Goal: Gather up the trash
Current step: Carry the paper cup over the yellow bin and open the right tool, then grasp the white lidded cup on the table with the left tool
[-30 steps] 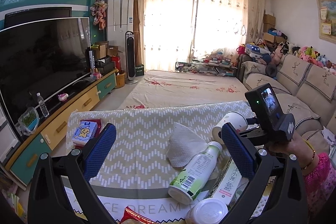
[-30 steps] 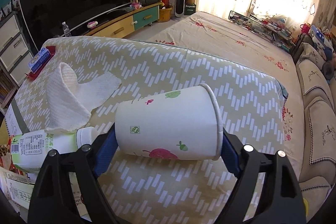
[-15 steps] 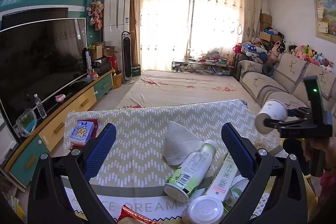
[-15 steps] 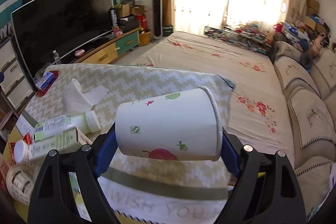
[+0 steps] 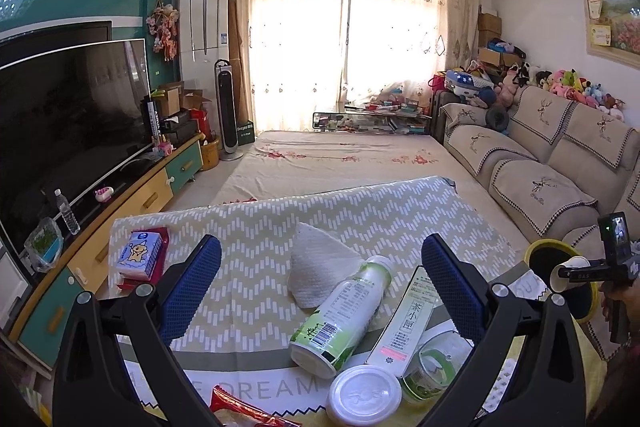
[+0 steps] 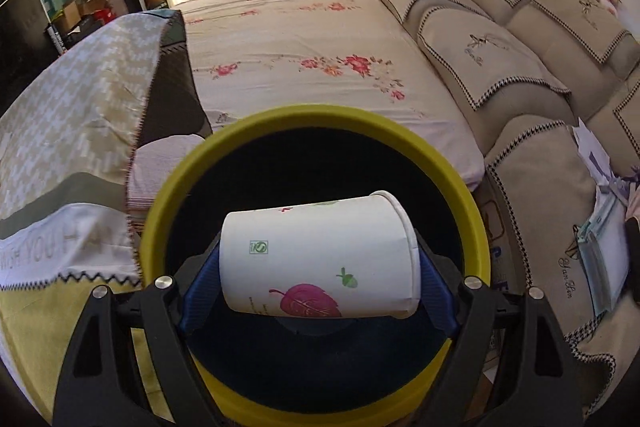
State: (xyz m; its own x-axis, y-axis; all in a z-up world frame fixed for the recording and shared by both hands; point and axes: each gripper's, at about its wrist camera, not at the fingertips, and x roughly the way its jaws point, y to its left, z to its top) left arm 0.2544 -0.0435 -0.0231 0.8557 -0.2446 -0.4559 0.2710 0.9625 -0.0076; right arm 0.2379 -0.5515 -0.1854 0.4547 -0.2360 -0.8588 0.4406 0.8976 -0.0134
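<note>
**Paper cup held over bin**

The left gripper (image 5: 320, 291) hangs wide open and empty above table litter. The right gripper (image 6: 318, 267) clamps a white leaf-printed paper cup (image 6: 320, 259) sideways over the round yellow-rimmed, black-lined bin (image 6: 476, 215), whose bottom is lost in darkness.

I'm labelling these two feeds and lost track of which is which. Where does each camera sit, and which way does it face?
Left wrist: on the left hand-held gripper, facing across the table toward the curtained window; its open blue fingers frame a bottle, napkin and carton; a hand shows at the right edge.
Right wrist: on the right hand-held gripper, angled down into the yellow bin; its fingers clamp a paper cup.
Shared: the cup, bin, table, sofa.
</note>
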